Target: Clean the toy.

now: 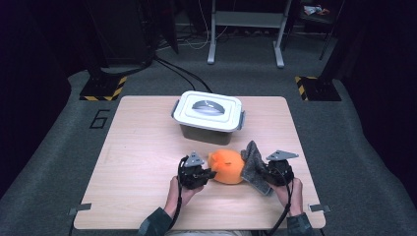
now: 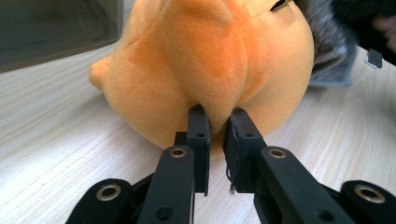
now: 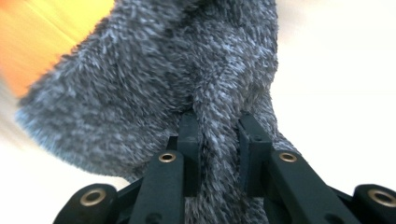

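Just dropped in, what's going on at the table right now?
A person is working two handheld grippers at the near edge of the table. The left gripper is pinched shut on a fold of an orange plush toy resting on the table. The right gripper is clamped on a fuzzy grey cloth, held up against the toy's right side. Behind them sits a grey box with its white lid on.

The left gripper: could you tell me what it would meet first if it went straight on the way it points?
The left gripper is already shut on a fold of the orange plush, so pushing on would press straight into it. Beyond lies the grey cloth held by the right gripper, though depth is hard to judge.
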### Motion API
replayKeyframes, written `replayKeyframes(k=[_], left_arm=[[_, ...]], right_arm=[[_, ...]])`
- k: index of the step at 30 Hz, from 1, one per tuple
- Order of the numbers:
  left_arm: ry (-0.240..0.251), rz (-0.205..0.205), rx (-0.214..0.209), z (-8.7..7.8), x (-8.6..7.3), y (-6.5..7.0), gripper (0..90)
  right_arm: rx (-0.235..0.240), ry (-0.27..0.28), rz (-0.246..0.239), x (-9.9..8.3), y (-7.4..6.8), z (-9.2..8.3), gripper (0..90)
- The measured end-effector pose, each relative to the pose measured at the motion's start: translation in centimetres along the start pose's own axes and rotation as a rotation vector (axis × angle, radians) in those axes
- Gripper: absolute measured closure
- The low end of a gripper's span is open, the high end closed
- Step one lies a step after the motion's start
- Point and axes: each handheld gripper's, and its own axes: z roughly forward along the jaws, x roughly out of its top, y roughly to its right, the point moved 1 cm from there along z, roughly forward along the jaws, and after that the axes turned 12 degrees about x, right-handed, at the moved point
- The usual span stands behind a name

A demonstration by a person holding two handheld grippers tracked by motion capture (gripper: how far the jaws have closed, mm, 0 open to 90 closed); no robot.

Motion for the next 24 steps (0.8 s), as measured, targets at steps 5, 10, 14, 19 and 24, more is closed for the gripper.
replayKeyframes(k=[5, 10, 14, 19, 24], left_arm=[[-0.001, -0.003, -0.002, 0.0, 0.0, 0.1, 80.8], [-0.005, 0.006, -0.009, 0.0, 0.0, 0.0, 79.0], [0.005, 0.012, -0.009, 0.0, 0.0, -0.1, 74.5], [-0.002, 0.042, 0.029, 0.0, -0.3, 0.1, 49.2], [-0.014, 0.078, 0.047, 0.7, -0.9, 0.4, 40.9]], right_arm=[[0.040, 0.069, -0.058, 1.8, -2.2, -1.6, 74.2], [0.051, -0.010, -0.115, 2.9, -3.6, 0.5, 74.2], [0.051, -0.011, -0.108, 2.8, -3.3, 1.1, 74.3], [0.054, -0.003, -0.078, 2.7, -2.7, 1.0, 74.3], [0.066, 0.006, -0.069, 2.7, -2.4, 1.1, 74.4]])
